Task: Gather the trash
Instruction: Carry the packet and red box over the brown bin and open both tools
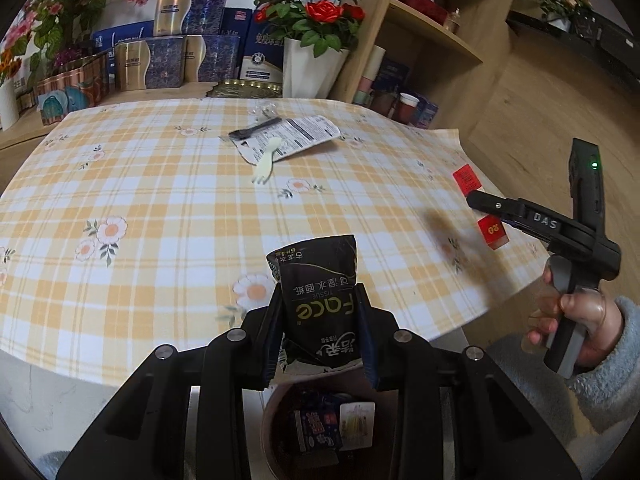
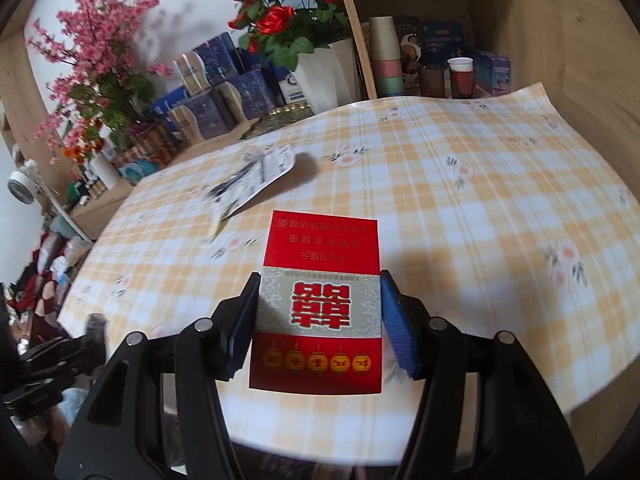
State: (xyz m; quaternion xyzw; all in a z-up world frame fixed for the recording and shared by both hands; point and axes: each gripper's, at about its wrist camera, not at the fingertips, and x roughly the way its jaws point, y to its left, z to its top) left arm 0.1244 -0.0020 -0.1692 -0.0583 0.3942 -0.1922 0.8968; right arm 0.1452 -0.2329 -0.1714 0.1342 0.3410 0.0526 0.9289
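My left gripper (image 1: 318,300) is shut on a black tissue packet (image 1: 320,280) and holds it above a brown trash bin (image 1: 272,432) that has wrappers inside, just off the table's near edge. My right gripper (image 2: 318,292) is shut on a red and silver cigarette box (image 2: 318,300) above the checked tablecloth (image 2: 480,220); it also shows in the left wrist view (image 1: 486,212) at the right edge of the table. A white printed wrapper (image 1: 292,136), a black fork (image 1: 254,130) and a pale plastic fork (image 1: 266,160) lie at the table's far side.
Gift boxes (image 1: 168,60), a white pot of red roses (image 1: 308,64) and pink flowers (image 2: 100,60) stand behind the table. A wooden shelf (image 1: 436,28) with cups (image 2: 460,76) stands at the back right. The tablecloth overhangs the table at the right.
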